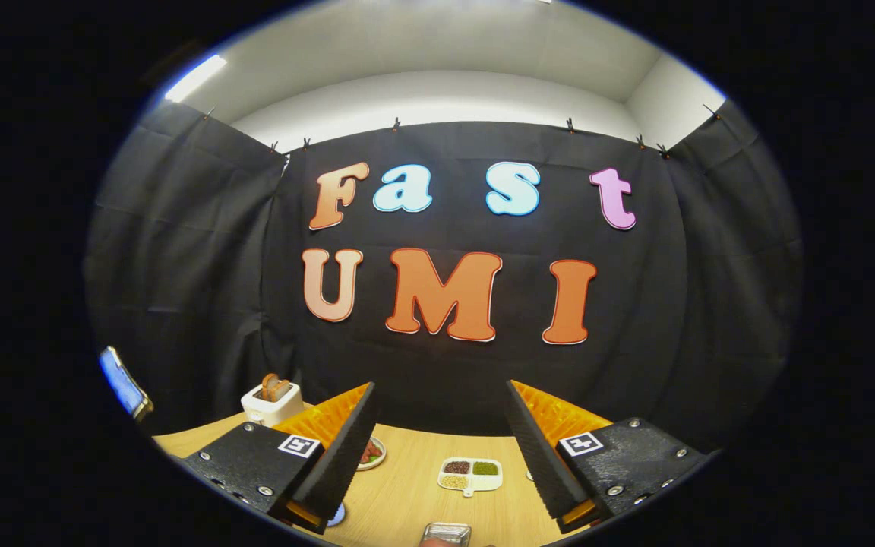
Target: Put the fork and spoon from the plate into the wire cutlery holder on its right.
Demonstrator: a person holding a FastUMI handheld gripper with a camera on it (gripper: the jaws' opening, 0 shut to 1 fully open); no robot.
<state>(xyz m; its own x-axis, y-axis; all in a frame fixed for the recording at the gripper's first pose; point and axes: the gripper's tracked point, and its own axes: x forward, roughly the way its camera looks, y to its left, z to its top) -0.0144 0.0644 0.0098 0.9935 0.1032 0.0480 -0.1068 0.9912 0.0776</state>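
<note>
no readable text or numbers; square coded markers on the gripper carry patterns, perhaps not lettering.

One toaster, one divided dish

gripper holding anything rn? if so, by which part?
Nothing held. The gripper is open, fingers wide apart, with only the wooden table and a divided dish showing between them.

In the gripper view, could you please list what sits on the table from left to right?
White toaster holding bread → small round dish of food → white divided tray of grains, which lies between the open gripper fingers.
</note>
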